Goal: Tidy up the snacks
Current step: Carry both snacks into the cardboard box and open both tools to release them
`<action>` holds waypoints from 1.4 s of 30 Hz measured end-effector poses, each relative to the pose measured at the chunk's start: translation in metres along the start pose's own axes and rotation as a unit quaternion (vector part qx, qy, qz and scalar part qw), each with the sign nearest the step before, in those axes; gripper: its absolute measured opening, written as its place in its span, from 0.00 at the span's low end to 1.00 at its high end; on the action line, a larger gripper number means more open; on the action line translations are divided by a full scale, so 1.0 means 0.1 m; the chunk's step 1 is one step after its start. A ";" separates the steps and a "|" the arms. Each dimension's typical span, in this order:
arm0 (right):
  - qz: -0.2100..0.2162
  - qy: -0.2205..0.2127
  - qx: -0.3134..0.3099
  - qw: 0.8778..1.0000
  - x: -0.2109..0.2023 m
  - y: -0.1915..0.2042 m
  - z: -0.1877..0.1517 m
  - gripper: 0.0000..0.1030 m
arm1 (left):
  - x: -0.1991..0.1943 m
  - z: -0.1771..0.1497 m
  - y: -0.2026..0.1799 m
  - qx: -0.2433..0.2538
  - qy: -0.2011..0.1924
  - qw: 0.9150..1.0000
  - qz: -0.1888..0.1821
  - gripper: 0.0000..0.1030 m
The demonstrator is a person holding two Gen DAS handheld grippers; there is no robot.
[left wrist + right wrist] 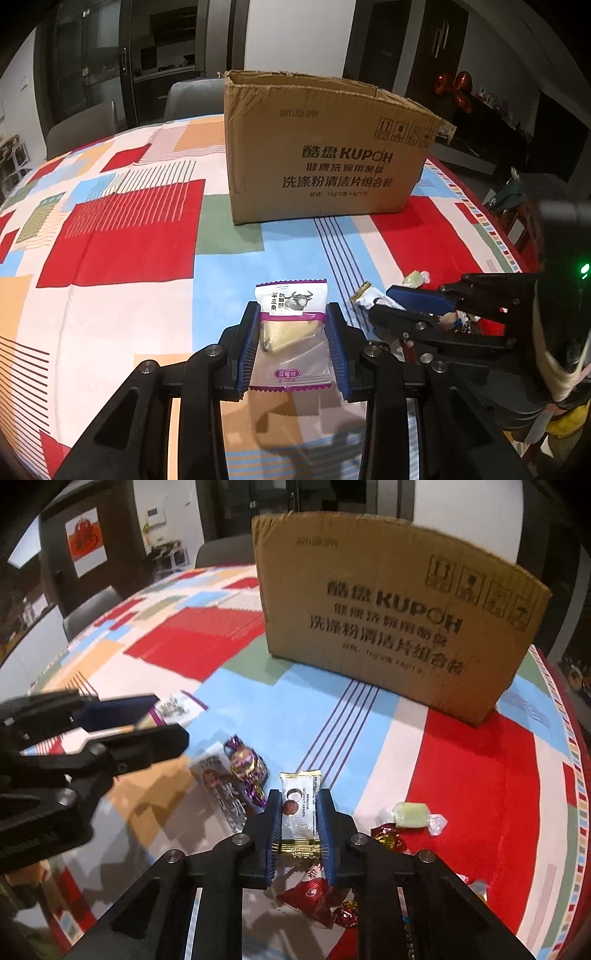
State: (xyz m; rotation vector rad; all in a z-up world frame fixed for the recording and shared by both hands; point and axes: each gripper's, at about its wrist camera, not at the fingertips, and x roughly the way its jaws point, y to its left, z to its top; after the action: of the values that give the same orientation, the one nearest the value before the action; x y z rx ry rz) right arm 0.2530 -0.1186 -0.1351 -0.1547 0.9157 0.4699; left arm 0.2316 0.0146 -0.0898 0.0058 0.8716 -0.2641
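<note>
My left gripper (291,314) is shut on a white and purple snack packet (290,325) with a bull printed on it, held above the table. My right gripper (298,797) is shut on a white and gold coconut candy bar (299,808), also above the table. The open cardboard box (325,147) stands upright beyond both grippers; it also shows in the right wrist view (391,620). In the left wrist view the right gripper (384,302) is at the right with its candy bar. In the right wrist view the left gripper (162,720) is at the left with its packet.
Loose snacks lie on the patterned tablecloth (480,768): a purple foil candy (245,766), a white bar (221,786), a green candy (410,815), a red packet (314,897) and red foil candies (388,834). Grey chairs (192,96) stand behind the table.
</note>
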 end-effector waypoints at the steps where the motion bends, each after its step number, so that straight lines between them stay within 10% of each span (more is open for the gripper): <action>1: 0.001 -0.006 0.004 1.000 -0.04 -0.01 0.02 0.20 | -0.02 0.01 -0.01 0.001 -0.003 1.000 0.000 0.34; 26: -0.021 -0.183 0.064 0.981 -1.37 -0.39 0.85 0.20 | -0.82 1.13 -0.28 0.059 -0.132 0.989 0.004 0.34; 42: -0.037 -0.188 0.065 0.979 -1.39 -0.70 1.46 0.20 | -0.65 1.90 -0.20 0.063 -0.131 0.989 -0.003 0.34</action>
State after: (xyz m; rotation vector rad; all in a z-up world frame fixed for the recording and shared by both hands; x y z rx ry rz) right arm 0.3188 -0.1784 0.0585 0.0203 0.5648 0.3526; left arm 0.3306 -0.0114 0.0842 0.0851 0.5931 -0.3177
